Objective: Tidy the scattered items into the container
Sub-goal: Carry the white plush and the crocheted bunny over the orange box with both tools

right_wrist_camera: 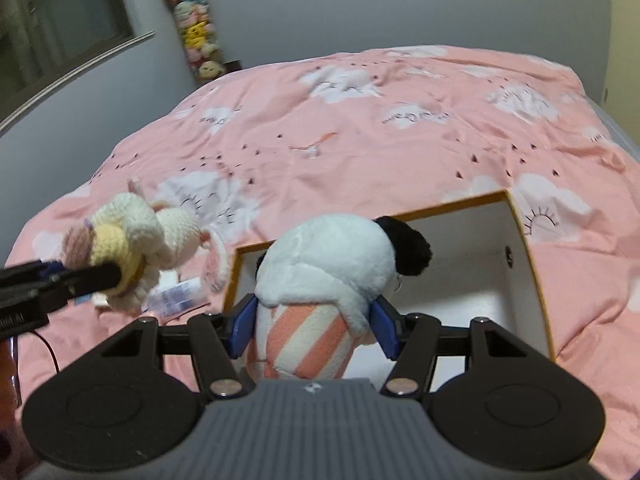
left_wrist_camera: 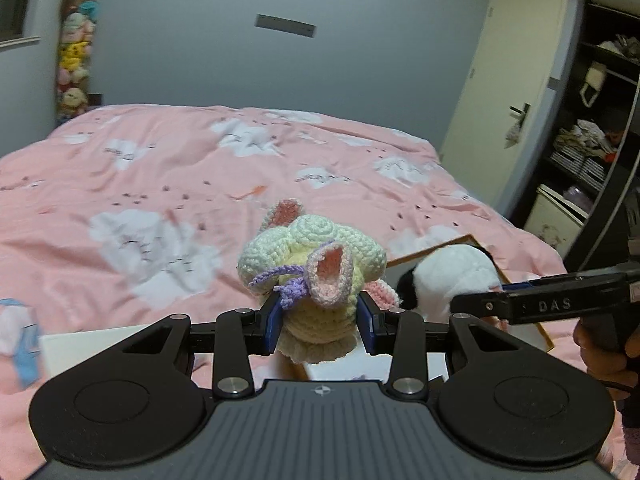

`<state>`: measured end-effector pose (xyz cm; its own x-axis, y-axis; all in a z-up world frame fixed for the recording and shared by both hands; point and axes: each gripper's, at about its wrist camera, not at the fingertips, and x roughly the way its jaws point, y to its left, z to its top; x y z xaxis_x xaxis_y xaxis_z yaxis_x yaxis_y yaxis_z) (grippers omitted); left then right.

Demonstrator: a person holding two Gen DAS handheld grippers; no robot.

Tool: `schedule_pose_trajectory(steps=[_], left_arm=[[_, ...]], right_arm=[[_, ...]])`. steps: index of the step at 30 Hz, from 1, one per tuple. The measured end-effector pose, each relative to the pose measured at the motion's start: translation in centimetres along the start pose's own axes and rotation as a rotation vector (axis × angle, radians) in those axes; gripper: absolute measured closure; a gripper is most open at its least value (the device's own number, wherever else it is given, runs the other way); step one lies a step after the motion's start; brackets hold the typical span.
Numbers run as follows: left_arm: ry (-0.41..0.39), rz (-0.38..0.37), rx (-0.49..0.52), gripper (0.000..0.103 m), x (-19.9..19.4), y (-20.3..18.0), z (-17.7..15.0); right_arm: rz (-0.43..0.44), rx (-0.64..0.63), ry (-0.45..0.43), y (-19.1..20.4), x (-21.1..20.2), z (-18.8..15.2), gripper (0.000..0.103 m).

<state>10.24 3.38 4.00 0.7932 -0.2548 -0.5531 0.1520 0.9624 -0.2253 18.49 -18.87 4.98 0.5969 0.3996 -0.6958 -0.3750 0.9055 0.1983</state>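
Above the pink bedspread (right_wrist_camera: 400, 128): left gripper (left_wrist_camera: 320, 322) clamped on a crocheted doll (left_wrist_camera: 316, 276), held just left of the box (right_wrist_camera: 524, 240). Right gripper (right_wrist_camera: 314, 322) closed around a white plush toy (right_wrist_camera: 328, 264) with a striped pink body, raised over the near end of the box. Small packet (right_wrist_camera: 176, 294) lying on the bedspread left of the box.
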Motion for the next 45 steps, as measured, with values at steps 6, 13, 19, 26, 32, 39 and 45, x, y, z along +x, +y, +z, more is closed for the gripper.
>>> schedule_pose_trajectory(steps=[6,13,19,26,32,39,45], left_arm=[[0.017,0.001,0.055,0.059,4.5,-2.0,-1.3],[0.005,0.05,0.156,0.059,7.4,-3.9,-3.1],[0.029,0.097,0.302,0.059,8.0,-6.0,-5.1],[0.119,0.129,0.337,0.059,9.4,-6.4,-5.9],[0.209,0.128,0.284,0.058,10.8,-5.7,-6.0],[0.29,0.096,0.204,0.052,11.8,-4.4,-5.9],[0.274,0.047,0.184,0.048,10.2,-3.7,-5.4]], right_arm=[[0.02,0.1,0.027,-2.3,2.6,0.3,0.04],[0.018,0.15,0.062,-4.0,5.7,-0.2,0.04],[0.047,0.184,0.09,-4.9,7.5,-0.7,0.04],[0.07,0.193,0.113,-4.9,9.0,-1.0,0.04],[0.075,0.211,0.125,-5.3,9.7,-1.3,0.04],[0.068,0.224,0.156,-5.1,11.6,-0.8,0.04],[0.029,0.183,0.162,-4.5,12.7,-1.3,0.04]])
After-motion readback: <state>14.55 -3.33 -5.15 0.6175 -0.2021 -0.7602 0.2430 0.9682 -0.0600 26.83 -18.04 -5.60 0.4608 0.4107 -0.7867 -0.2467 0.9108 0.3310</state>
